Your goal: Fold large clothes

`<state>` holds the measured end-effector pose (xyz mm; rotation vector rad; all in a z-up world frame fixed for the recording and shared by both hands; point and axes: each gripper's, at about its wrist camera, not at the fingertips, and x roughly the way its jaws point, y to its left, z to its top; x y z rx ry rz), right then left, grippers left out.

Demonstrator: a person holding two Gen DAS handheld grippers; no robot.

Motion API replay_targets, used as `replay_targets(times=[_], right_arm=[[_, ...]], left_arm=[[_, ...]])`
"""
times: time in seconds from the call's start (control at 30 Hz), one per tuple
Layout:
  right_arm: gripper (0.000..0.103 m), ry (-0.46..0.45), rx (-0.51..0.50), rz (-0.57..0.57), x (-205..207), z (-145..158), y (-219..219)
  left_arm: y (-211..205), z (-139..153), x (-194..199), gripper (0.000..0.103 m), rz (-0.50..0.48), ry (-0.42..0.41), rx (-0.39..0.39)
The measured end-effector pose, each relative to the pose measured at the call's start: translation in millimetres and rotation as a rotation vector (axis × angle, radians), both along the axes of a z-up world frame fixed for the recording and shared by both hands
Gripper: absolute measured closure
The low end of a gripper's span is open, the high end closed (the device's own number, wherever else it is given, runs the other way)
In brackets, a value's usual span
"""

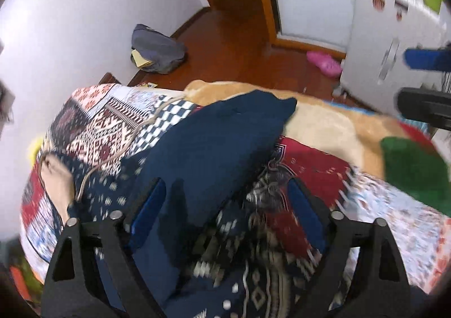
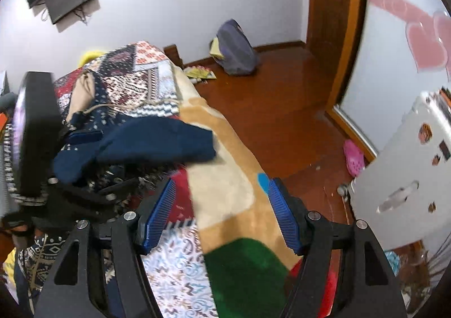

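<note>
While navy garment (image 1: 214,146) lies on bed (image 1: 394,219), left tool (image 1: 225,205) spread, possibly straddling fabric; right tool (image 2: 222,213) released.

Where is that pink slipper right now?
The pink slipper lies on the wooden floor, beside the white cabinet near the door frame. It shows at the right of both views, beyond the bed.

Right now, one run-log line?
left tongs: open over navy garment | right tongs: open, empty, above tan blanket | fold: unfinished
</note>
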<state>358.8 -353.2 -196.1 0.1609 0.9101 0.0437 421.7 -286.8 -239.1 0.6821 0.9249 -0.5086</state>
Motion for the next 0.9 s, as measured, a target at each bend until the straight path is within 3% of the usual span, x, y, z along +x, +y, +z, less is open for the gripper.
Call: replay_targets(times=[0.07,0.13,0.2,0.3,0.43,0.6,0.7,0.77,0.9], right_arm=[[0.038,0.014,0.009,-0.005,0,-5,-4],[0.038,0.019,0.008,-0.006,1,-8,-4],[0.038,0.022,0.009,0.000,1,-9,-2],[0.038,0.017,0.001,0.014,0,-8,3],[0.038,0.014,-0.005,0.042,4,-5,16],[0.038,-0.008,-0.002,0.104,9,6,46],[0.038,-0.031,-0.012,0.148,12,15,68],[0.038,-0.050,-0.017,0.173,16,22,86],[0.038,-0.053,-0.014,0.246,30,26,123]], left_arm=[[-11,-13,6,0.033,-0.004,-0.022,0.046],[-14,-22,14,0.052,0.008,-0.030,0.064],[-8,-20,22,0.090,0.057,-0.031,0.027],[11,6,30,0.097,0.111,0.008,-0.167],[57,63,32,0.099,0.199,-0.024,-0.363],[141,127,18,0.099,0.300,-0.110,-0.488],[187,142,8,0.099,0.364,-0.149,-0.488],[216,143,-5,0.100,0.402,-0.203,-0.439],[265,122,-29,0.099,0.463,-0.201,-0.362]])
